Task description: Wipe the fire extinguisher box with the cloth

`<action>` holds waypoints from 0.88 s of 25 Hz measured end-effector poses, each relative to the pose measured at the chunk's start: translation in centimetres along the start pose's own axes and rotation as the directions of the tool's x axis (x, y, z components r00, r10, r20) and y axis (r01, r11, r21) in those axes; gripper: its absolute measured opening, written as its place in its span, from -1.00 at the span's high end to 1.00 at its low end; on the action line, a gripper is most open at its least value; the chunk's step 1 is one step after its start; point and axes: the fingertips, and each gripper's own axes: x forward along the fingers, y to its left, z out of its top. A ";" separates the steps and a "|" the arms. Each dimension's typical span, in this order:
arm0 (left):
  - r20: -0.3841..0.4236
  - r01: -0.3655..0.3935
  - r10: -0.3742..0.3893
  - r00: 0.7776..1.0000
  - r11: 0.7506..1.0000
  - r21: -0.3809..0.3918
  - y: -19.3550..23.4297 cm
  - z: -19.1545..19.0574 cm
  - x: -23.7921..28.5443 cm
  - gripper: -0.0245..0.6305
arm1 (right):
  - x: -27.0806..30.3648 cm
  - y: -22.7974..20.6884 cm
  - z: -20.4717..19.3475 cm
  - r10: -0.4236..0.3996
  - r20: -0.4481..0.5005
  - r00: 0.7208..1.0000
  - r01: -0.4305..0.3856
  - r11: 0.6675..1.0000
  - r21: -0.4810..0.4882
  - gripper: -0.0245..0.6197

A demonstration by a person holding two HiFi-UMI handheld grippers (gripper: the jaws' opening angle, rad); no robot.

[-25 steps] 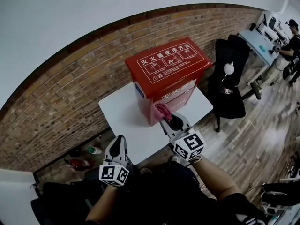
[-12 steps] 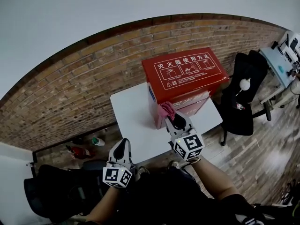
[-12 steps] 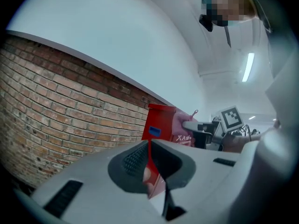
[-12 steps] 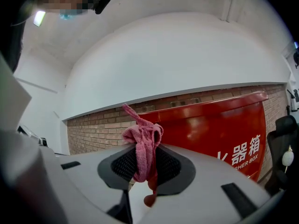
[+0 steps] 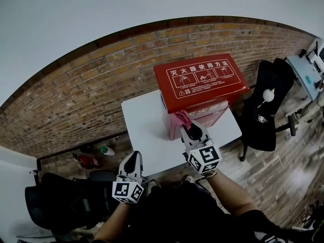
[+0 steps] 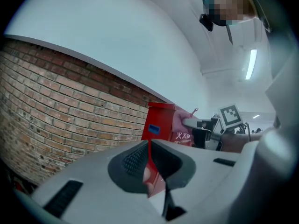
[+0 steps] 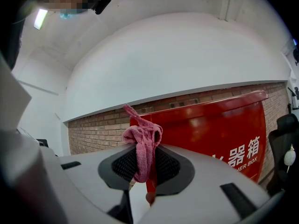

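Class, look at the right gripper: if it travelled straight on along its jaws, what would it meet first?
The right gripper, shut on the pink cloth, points at the front of the red fire extinguisher box. The cloth would probably press on that face first; depth is unclear.

My cloth (image 7: 141,141) is a soft pink knit, the box (image 5: 202,80) wears glossy red paint, the table (image 5: 144,130) is smooth matt white, the wall (image 5: 76,110) rough brick, the floor (image 5: 283,166) wood planks, and my right gripper (image 7: 145,164) matt grey plastic.

Probably an office: brick wall (image 5: 91,95), black swivel chair (image 5: 264,128), desk (image 5: 305,77) at far right
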 end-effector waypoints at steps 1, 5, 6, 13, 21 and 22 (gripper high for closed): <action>-0.001 0.002 -0.002 1.000 1.000 0.003 -0.2 -0.1 0.1 0.82 | -0.1 -0.2 0.0 0.003 0.002 1.000 -0.003 1.000 0.001 0.64; -0.007 0.006 -0.006 1.000 1.000 0.012 -0.8 -0.3 0.4 0.82 | -0.3 -0.9 0.2 0.016 0.003 1.000 -0.016 1.000 -0.009 0.64; -0.009 0.007 -0.007 1.000 1.000 0.013 -1.0 -0.3 0.5 0.82 | -0.3 -1.0 0.2 0.017 0.002 1.000 -0.017 1.000 -0.013 0.64; -0.022 0.021 -0.020 1.000 0.999 0.025 -2.1 -0.7 1.2 0.82 | -1.1 -2.5 0.4 0.008 0.005 1.000 -0.008 0.999 -0.046 0.64; -0.039 0.041 -0.039 0.998 0.999 0.032 -3.9 -1.4 2.3 0.82 | -2.0 -4.7 0.6 -0.005 0.015 1.000 0.006 0.999 -0.049 0.65; -0.040 0.042 -0.041 0.998 0.999 0.033 -4.1 -1.5 2.4 0.82 | -2.1 -5.0 0.7 -0.007 0.015 1.000 0.008 0.999 -0.048 0.65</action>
